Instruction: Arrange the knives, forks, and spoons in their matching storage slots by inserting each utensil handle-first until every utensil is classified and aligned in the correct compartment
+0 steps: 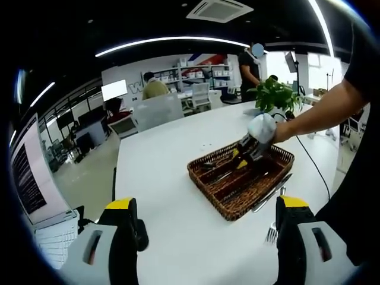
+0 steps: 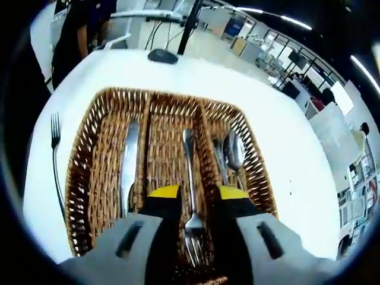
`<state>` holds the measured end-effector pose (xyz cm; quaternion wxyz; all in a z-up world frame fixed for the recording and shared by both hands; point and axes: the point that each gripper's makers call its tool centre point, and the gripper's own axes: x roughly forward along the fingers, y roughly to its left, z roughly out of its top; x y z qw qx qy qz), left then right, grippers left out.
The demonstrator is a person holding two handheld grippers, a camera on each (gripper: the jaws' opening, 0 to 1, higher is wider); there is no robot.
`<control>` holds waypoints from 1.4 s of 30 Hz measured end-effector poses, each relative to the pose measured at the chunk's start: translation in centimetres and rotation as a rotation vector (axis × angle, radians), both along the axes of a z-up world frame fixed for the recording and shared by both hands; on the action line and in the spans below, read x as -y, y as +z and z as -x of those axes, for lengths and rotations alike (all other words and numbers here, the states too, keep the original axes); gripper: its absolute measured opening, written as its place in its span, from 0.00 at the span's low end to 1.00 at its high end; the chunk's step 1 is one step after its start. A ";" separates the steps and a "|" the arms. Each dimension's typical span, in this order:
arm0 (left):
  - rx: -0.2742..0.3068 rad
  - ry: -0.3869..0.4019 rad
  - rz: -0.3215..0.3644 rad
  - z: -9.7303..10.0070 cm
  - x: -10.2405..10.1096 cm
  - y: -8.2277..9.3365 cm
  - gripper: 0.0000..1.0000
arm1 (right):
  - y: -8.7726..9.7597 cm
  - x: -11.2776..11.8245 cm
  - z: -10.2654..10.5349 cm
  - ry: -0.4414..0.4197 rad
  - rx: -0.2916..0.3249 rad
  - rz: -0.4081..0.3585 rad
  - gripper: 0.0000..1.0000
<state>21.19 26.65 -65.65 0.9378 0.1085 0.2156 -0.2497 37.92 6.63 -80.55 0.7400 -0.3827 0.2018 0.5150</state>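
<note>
A big white table (image 1: 172, 160) stands in an office. Long strip lights (image 1: 172, 41) and an air vent (image 1: 218, 9) are on the dark ceiling. A green plant (image 1: 274, 94) sits at the far end of the table. Behind it are white shelves (image 1: 205, 72), chairs (image 1: 157, 111) and a bright window (image 1: 323, 71). A screen (image 1: 27, 175) is on the left. The floor (image 1: 89, 178) is grey

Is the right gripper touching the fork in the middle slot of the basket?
Cannot tell. In the right gripper view the fork lies between the right gripper fingers in the basket, but contact is not plain.
</note>
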 end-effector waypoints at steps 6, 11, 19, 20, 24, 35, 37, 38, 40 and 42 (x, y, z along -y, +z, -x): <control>0.013 -0.031 0.008 -0.7 1.1 0.5 0.98 | 5.9 0.1 -1.0 -0.116 0.004 -0.209 0.72; 0.027 -0.054 0.023 -1.3 2.3 0.9 0.99 | 8.4 2.3 0.2 -0.197 -0.030 -0.265 0.72; 0.023 -0.091 0.062 -1.9 4.1 0.5 0.99 | 8.4 6.3 3.8 -0.358 -0.085 -0.327 0.96; 0.036 -0.107 0.071 -2.0 4.5 0.6 0.99 | 8.3 6.6 4.1 -0.371 -0.086 -0.329 0.99; 0.033 -0.144 0.056 -2.3 5.4 0.3 0.99 | 8.5 8.8 5.6 -0.458 -0.079 -0.355 1.00; 0.081 -0.167 0.037 -2.8 4.7 0.5 0.99 | 11.2 11.9 10.2 -0.655 -0.072 -0.450 1.00; 0.076 -0.174 0.039 -3.0 3.8 0.4 0.99 | 11.6 12.8 11.2 -0.710 -0.056 -0.453 1.00; 0.062 -0.179 0.062 -3.0 3.7 0.3 0.99 | 11.7 13.3 11.6 -0.736 -0.045 -0.446 1.00; 0.013 -0.198 0.099 -3.0 3.6 -0.4 0.99 | 11.7 14.1 12.4 -0.776 -0.029 -0.447 1.00; 0.006 -0.204 0.075 -3.2 3.4 -1.0 0.99 | 11.1 14.8 12.9 -0.810 -0.044 -0.433 1.00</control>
